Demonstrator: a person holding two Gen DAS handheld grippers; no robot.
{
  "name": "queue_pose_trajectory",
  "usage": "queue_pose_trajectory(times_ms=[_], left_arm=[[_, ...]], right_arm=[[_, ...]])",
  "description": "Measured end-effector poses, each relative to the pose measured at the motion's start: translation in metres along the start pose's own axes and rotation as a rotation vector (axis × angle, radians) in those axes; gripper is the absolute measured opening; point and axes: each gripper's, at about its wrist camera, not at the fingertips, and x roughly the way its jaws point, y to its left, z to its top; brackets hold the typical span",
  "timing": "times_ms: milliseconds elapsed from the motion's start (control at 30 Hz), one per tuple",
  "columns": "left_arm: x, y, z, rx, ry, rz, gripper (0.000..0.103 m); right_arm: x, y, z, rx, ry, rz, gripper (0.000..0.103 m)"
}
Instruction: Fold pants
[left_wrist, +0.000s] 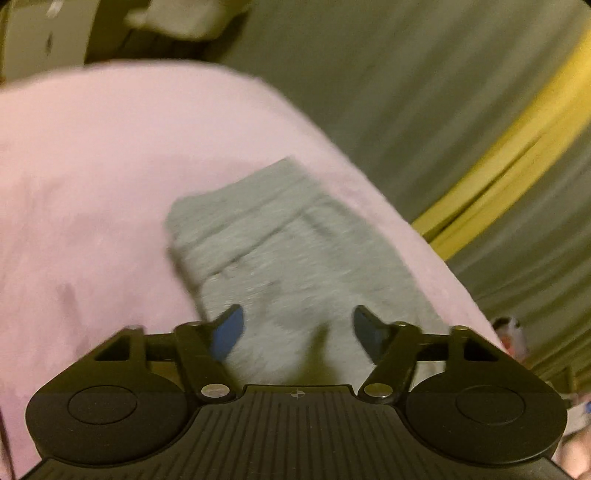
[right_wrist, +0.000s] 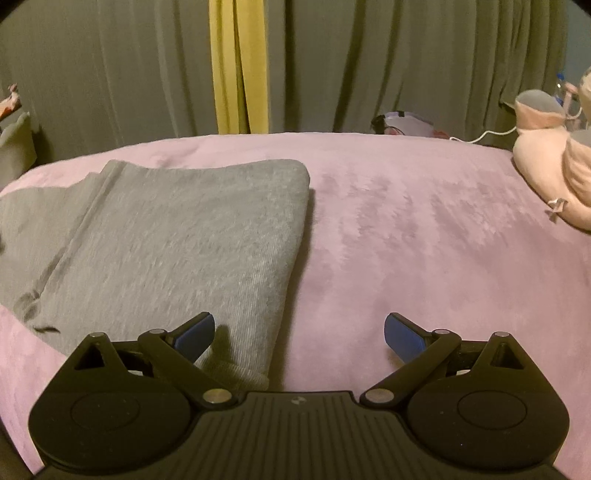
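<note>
Pants (right_wrist: 166, 236) lie folded on the pink bed (right_wrist: 406, 240), toward its left part in the right wrist view, far edge near the curtain (right_wrist: 406, 74) side. Grey knit, at least two layers, and the right-hand edge looks like a fold.

R gripper (right_wrist: 299, 332): fingers wide apart, nothing between them. It hangs over the near right edge of the pants; one finger (right_wrist: 195, 334) is over cloth, the other over bare bed. Whether it touches the cloth I can't tell.

L gripper (left_wrist: 297, 328): fingers apart w/ grey cloth showing in the gap, but the pads don't look pressed on it. Left view is badly smeared, so contact can't be confirmed either way.

Risks from here, as I judge them:
- L grip made blind. W/ the view this blurred, the fingers could close on the top layer only, or miss and pinch the bedcover too. Lifting then would drag the cover and skew the stack.
- Single-layer grab. Knit is soft and slippery; taking one ply peels the fold open instead of carrying it over.
- R fingers straddle the edge. Closing there may catch only the edge, so that side lags and the next fold goes crooked.
- Uneven pull btwn hands means wrinkles, esp. at the creased patch (right_wrist: 33, 306) near left.
- Plush toy (right_wrist: 550, 177) at far right is well apart, so no snag risk unless the pants get swung that way.
</note>
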Motion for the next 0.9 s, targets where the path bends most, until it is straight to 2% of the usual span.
queue_pose_trajectory(times_ms=[133,167,200,367,500,633,733,900], left_arm=[[0.017,0.022,-0.005,-0.108,0.053,-0.070,0.063],[0.019,0.024,-0.005,-0.148,0.063,-0.052,0.055],[0.018,0.027,-0.002,-0.172,0.059,-0.052,0.053],[-0.003,0.037,-0.002,-0.141,0.019,-0.049,0.054],[0.010,0.051,0.001,-0.155,0.071,-0.069,0.054],[0.010,0.053,-0.002,-0.154,0.062,-0.075,0.054],[0.006,0.059,-0.005,-0.158,0.039,-0.049,0.059],[0.021,0.067,-0.008,-0.221,0.048,-0.109,0.061]], right_arm=[[-0.005,0.003,0.002,-0.006,-0.014,-0.014,0.099],[-0.007,0.003,0.003,-0.012,-0.021,-0.018,0.099],[-0.008,0.004,0.003,-0.019,-0.026,-0.022,0.099],[-0.006,0.000,0.002,-0.005,-0.017,-0.037,0.099],[0.000,0.000,0.002,0.007,0.014,-0.021,0.099],[-0.006,0.004,0.000,-0.048,-0.009,-0.037,0.099],[-0.004,0.000,0.001,-0.004,0.002,-0.044,0.099],[-0.002,0.002,0.001,-0.013,0.017,-0.043,0.099]])
